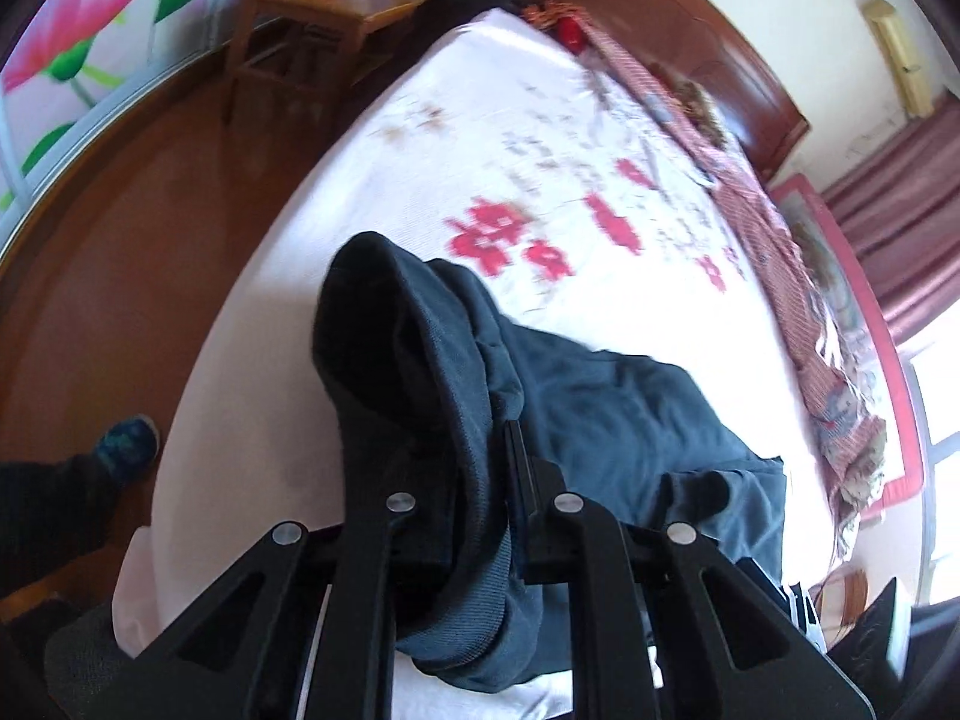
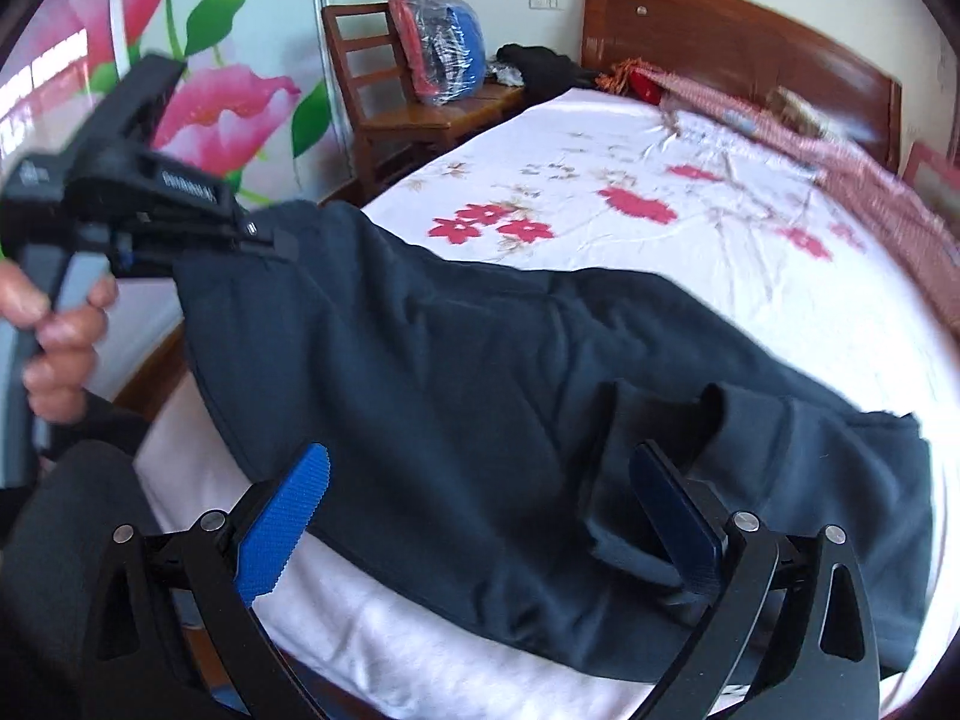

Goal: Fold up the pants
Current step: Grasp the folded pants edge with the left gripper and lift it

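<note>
Ahead of both your grippers the bed (image 2: 630, 138) spreads out under its flowered white sheet (image 1: 480, 138). The dark pants (image 2: 456, 372) lie across its near edge, directly beneath your right gripper (image 2: 480, 516), whose jaws stand wide apart above the cloth. Your left gripper (image 1: 480, 468) is clamped on a bunched end of the pants, lifted off the bed.
</note>
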Demonstrator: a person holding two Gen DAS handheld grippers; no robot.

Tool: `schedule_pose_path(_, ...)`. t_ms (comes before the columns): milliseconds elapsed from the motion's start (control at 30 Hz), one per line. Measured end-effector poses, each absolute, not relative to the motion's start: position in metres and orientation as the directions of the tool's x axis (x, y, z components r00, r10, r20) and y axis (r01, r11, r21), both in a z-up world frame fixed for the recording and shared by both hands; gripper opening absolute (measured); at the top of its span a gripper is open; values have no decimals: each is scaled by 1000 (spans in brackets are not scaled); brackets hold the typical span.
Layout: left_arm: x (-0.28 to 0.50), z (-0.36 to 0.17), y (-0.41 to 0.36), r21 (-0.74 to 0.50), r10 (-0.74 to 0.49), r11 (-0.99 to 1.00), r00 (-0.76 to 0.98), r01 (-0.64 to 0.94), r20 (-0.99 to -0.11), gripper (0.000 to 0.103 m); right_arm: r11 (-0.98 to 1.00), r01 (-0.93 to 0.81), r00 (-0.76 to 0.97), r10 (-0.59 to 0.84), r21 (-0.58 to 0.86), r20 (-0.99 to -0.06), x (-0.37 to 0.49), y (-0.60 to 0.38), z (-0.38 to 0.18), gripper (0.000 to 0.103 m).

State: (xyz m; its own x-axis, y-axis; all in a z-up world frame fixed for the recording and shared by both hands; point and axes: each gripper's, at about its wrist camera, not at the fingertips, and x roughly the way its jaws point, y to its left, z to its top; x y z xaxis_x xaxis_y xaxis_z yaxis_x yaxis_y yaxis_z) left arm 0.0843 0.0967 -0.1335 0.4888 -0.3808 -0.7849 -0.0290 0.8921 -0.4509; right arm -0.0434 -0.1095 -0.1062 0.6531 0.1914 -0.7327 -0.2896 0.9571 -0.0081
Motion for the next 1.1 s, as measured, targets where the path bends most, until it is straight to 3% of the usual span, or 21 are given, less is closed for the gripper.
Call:
schedule_pose_path(233, 84, -77, 29, -399, -411, 906, 525, 143, -746, 12, 994, -99, 695, 95, 36, -712, -55, -168, -98, 100)
schedule_pose_path(467, 80, -25, -133, -298, -470, 868, 464, 397, -751, 12, 985, 146, 711, -38, 95, -703, -83, -270, -93, 100)
schedule_pose_path(633, 71, -44, -227, -272, -452, 860, 395, 433, -800, 12, 948, 301, 693, -147, 98, -706, -108, -346, -94, 100)
schedule_pose_path(800, 66, -95, -275, -196, -336, 914, 390, 355, -857, 12, 917, 391, 659, -216, 83, -720, -132, -400, -101, 100)
schedule_pose_path(1100, 61, -140, -349, -31, -206, 921, 417, 389, -885, 8, 894, 433, 614, -203, 111, -763, -147, -429, -137, 100)
